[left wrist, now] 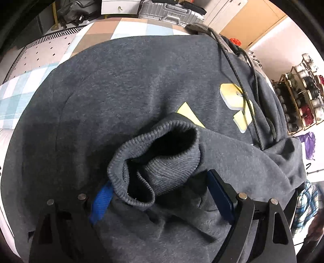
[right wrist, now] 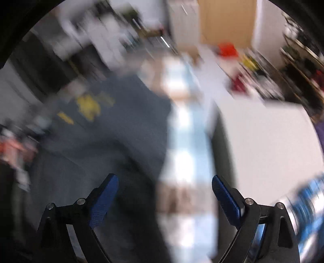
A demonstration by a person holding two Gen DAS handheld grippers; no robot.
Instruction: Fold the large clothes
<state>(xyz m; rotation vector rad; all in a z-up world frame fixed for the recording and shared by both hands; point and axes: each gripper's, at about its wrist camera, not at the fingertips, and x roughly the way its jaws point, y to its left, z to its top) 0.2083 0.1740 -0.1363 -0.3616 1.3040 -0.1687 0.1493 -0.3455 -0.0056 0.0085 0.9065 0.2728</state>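
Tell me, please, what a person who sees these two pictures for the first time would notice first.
The eye falls first on the ribbed cuff of a dark grey hoodie, gaping open between the wide-set fingers of the left gripper. Next come the yellow print on the hoodie's chest, at the right of the left wrist view, and the cord lying across it. The right wrist view is badly blurred; its right gripper stands open and empty.

A silver suitcase point(left wrist: 172, 12) stands beyond the checked bedcover point(left wrist: 24, 89); a shoe rack point(left wrist: 299, 91) stands right of that bedcover.

Grey hoodie point(left wrist: 129, 91) cuff point(left wrist: 154, 159) between pads point(left wrist: 101, 200)
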